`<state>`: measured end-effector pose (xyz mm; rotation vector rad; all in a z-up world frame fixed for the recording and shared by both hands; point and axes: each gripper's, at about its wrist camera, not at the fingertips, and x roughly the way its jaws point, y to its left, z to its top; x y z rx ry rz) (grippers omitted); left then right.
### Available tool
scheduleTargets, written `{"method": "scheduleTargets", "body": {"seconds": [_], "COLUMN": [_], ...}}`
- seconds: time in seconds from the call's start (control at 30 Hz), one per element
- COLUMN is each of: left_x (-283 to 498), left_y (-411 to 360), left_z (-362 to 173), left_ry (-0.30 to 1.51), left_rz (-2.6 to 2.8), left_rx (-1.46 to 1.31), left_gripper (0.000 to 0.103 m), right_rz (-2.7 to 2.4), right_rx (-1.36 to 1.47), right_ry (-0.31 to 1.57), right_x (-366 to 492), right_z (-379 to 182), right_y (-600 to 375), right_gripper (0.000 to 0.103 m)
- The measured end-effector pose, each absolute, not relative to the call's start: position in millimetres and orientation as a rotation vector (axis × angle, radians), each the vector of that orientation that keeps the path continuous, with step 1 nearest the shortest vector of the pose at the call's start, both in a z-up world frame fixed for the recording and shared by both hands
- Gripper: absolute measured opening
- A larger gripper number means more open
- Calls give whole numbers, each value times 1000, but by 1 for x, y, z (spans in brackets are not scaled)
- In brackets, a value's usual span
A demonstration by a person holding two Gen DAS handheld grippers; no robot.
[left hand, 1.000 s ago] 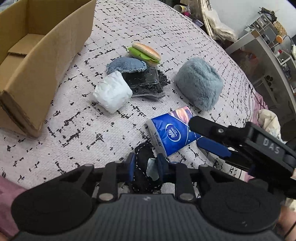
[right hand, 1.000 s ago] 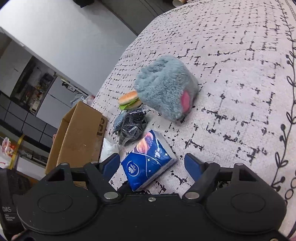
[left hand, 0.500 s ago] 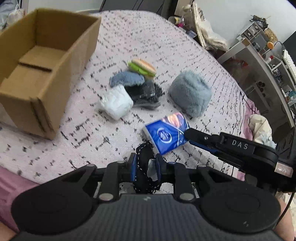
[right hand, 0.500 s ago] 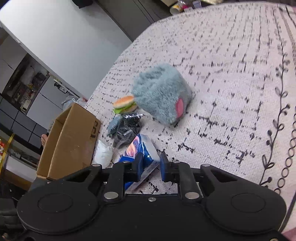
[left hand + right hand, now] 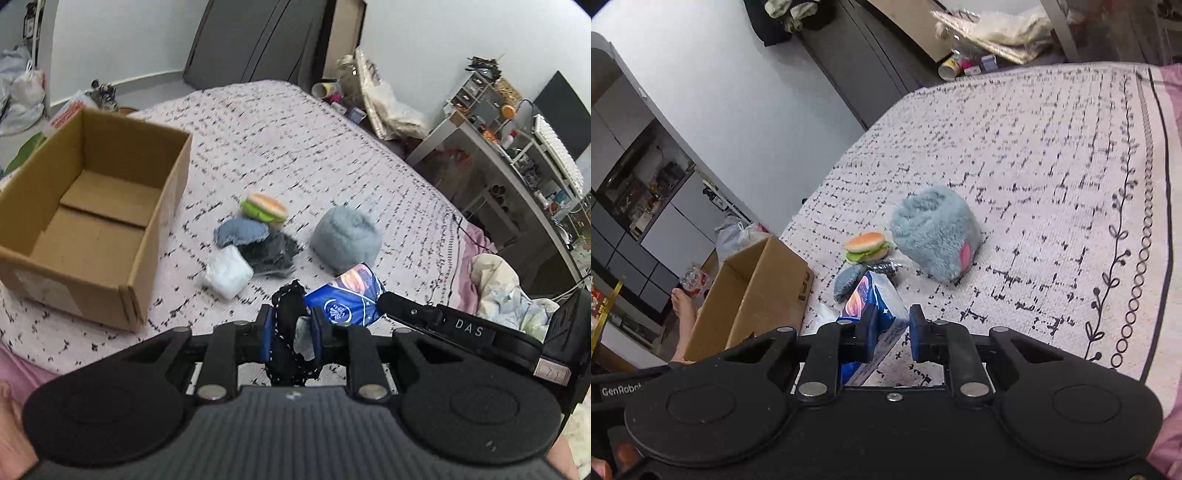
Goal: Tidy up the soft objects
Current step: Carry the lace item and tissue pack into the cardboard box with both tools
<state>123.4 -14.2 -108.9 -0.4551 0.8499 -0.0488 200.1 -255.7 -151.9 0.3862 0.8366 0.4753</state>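
My left gripper (image 5: pixel 290 332) is shut on a black fabric piece (image 5: pixel 286 321) with white stitching, held above the bed. My right gripper (image 5: pixel 891 334) is shut on the blue tissue pack (image 5: pixel 875 299), which also shows in the left wrist view (image 5: pixel 345 301), lifted off the bed. On the patterned bedspread lie a plush burger (image 5: pixel 264 207), a blue denim pad (image 5: pixel 242 230), a black packet (image 5: pixel 271 251), a white soft bundle (image 5: pixel 227 271) and a grey furry plush (image 5: pixel 345 240). An open cardboard box (image 5: pixel 159 236) stands empty at the left.
The bed's right edge drops to a cluttered desk and shelves (image 5: pixel 517 147). Crumpled bedding (image 5: pixel 506 288) lies at the right. A person's bare foot (image 5: pixel 683 310) is on the floor beside the box.
Both grippers have risen and pulled back from the bed. My right gripper, open a second ago, closed on the tissue pack and lifted it. My left keeps the black fabric.
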Motion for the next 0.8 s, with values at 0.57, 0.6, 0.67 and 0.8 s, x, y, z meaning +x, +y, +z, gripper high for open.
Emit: {"method": "scheduleTargets", "body": {"seconds": [0.57,0.6,0.67,0.8], "left_x": [127,128,131,137], "left_y": [11,15,21,37], "left_z": [-74,-72,-68,-61], "left_ry": [755,751,741,713], "left_rz": [-96,-100,-106,-111], "left_rx": [-418,-413,-399,-371], "left_gripper": [20,20,20,20], "right_rz": [409,408,407,409], "right_rx": [352,352,351,347], "right_ry": [744,738,729,728], "right_x": [183,183,182,180], "right_z": [-94,-91,-88,-83], "right_y": [-240,-238,-232,-216], "right_gripper": [17,17,17,17]}}
